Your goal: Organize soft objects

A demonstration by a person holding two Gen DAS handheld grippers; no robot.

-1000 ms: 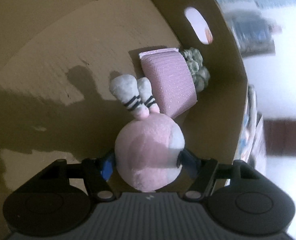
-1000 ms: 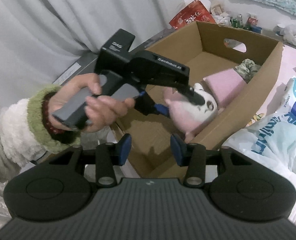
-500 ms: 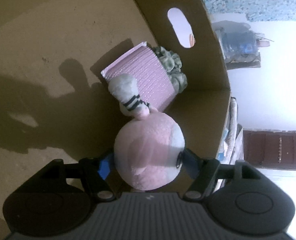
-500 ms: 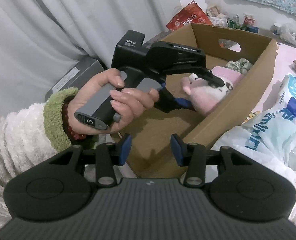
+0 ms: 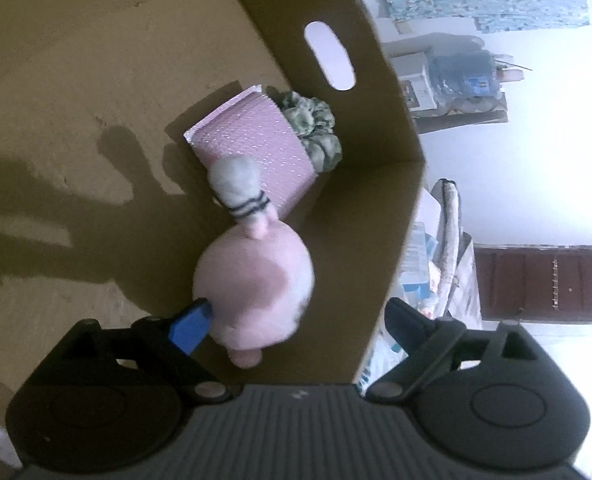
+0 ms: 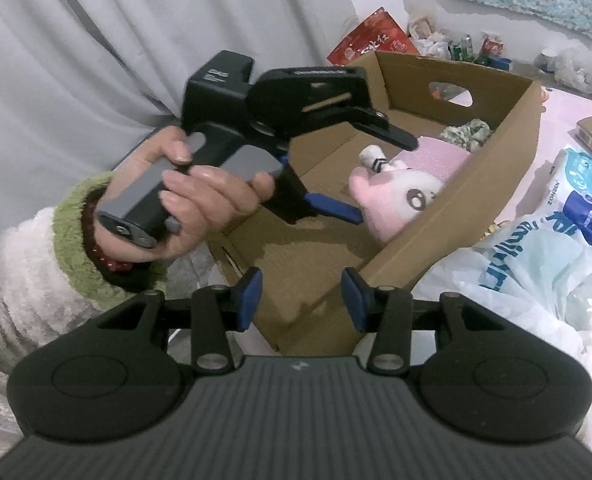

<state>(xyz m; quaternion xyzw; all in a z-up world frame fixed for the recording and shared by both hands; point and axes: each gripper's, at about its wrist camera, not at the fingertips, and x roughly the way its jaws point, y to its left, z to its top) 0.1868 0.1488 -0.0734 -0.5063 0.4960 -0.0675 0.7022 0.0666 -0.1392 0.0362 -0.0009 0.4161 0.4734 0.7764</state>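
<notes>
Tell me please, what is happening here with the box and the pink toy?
A person is sorting soft things into a cardboard box. The left gripper is opening over the pink plush toy, which lies in the box beside a pink padded pouch and a green scrunchie. The right gripper waits empty outside the box.
</notes>
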